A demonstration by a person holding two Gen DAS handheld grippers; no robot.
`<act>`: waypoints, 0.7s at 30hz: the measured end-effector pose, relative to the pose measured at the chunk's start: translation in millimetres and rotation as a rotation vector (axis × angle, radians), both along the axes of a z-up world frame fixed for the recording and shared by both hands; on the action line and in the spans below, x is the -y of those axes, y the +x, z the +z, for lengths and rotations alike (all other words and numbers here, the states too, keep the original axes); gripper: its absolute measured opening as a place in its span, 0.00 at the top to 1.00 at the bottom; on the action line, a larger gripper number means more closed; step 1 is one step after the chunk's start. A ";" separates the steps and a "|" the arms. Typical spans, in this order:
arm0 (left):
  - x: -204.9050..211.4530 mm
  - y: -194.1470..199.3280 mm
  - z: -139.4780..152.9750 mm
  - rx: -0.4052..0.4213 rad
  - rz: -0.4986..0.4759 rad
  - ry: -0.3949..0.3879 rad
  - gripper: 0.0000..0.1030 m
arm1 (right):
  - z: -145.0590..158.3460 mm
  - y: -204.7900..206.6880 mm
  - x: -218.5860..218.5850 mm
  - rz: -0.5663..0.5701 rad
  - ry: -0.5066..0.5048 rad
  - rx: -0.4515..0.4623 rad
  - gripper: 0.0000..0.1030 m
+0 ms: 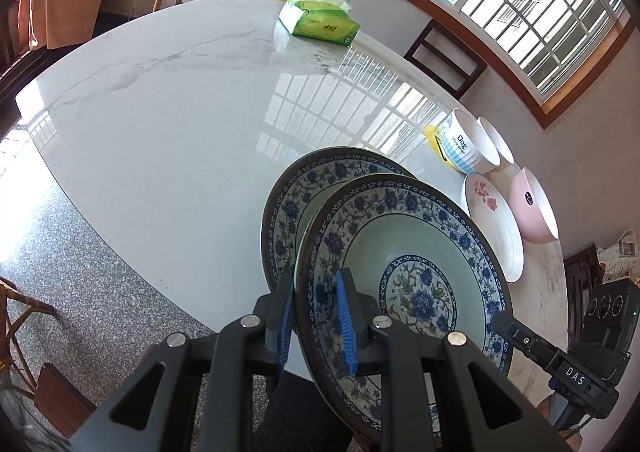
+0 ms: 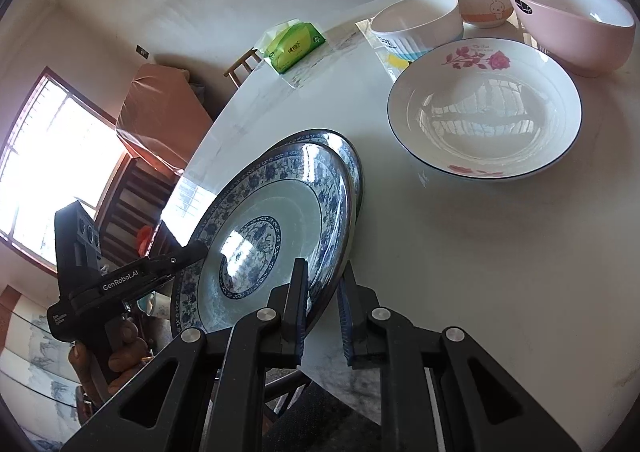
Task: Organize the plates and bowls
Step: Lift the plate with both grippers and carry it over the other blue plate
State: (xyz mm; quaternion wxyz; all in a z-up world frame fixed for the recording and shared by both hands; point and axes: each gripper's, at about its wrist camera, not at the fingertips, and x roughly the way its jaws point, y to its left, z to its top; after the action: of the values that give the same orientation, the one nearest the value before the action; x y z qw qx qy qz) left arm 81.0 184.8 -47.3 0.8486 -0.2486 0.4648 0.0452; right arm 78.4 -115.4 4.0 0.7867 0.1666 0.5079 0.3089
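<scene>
A blue-and-white patterned plate hangs tilted over the white marble table, held from two sides. My left gripper is shut on its near rim, blue pads pressing both faces. My right gripper is shut on the opposite rim. Each gripper shows in the other's view: the right gripper and the left gripper, with a hand on its grip. A second plate of the same pattern lies just under the held one; whether they touch I cannot tell.
A white rose-printed plate lies to the right, with a pink bowl, a striped white bowl and a rabbit-printed bowl behind it. A green tissue pack sits at the far edge. Chairs ring the table.
</scene>
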 end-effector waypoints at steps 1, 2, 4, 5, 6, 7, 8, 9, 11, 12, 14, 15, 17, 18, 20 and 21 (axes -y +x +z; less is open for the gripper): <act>-1.5 1.4 -0.6 -0.001 0.003 0.002 0.80 | -0.1 0.6 -1.7 0.002 -0.003 0.000 0.85; -3.0 2.3 -1.5 -0.002 0.005 0.005 0.80 | -0.6 1.8 -3.8 0.005 -0.007 0.000 0.85; -4.3 4.5 -2.6 -0.002 0.009 0.011 0.80 | -2.4 4.3 -6.7 0.007 -0.013 -0.004 0.85; -6.5 7.3 -3.3 -0.003 0.012 0.011 0.80 | -3.1 5.4 -8.1 0.007 -0.014 -0.006 0.85; -8.3 9.1 -3.9 -0.003 0.015 0.013 0.80 | -3.4 4.9 -9.3 0.008 -0.017 -0.006 0.85; -9.5 10.7 -4.4 -0.004 0.015 0.016 0.80 | -3.6 5.3 -10.7 0.011 -0.020 -0.005 0.85; -10.4 12.2 -5.0 -0.005 0.016 0.018 0.80 | -3.7 5.4 -11.7 0.013 -0.023 -0.005 0.85; -10.7 14.0 -5.8 -0.006 0.017 0.020 0.80 | -3.1 4.3 -11.6 0.014 -0.026 -0.005 0.85; -12.5 16.9 -7.2 -0.009 0.015 0.023 0.80 | -2.9 5.1 -13.5 0.016 -0.030 -0.005 0.85; -12.6 18.1 -7.9 -0.010 0.014 0.025 0.80 | -3.2 5.3 -13.7 0.017 -0.032 -0.005 0.85; -13.3 20.3 -9.4 -0.011 0.014 0.025 0.80 | -3.4 4.7 -13.1 0.016 -0.037 -0.006 0.85; -14.0 21.4 -10.0 -0.012 0.013 0.026 0.80 | -3.5 5.9 -14.1 0.015 -0.039 -0.006 0.85; -15.6 23.4 -11.3 -0.015 0.014 0.026 0.80 | -3.7 5.3 -13.9 0.014 -0.043 -0.007 0.85; -16.0 24.3 -11.8 -0.015 0.014 0.026 0.80 | -3.9 5.1 -13.7 0.014 -0.044 -0.008 0.85; -17.1 26.4 -12.4 -0.015 0.015 0.027 0.80 | -4.5 5.5 -14.2 0.013 -0.046 -0.012 0.85; -17.5 27.4 -12.8 -0.016 0.015 0.028 0.80 | -4.6 5.2 -14.3 0.012 -0.047 -0.012 0.85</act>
State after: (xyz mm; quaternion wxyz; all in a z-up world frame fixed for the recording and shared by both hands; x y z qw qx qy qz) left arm 108.3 202.3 -60.1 0.8479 -0.2399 0.4689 0.0601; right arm 83.6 -101.0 -0.6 0.7853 0.1469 0.5208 0.3007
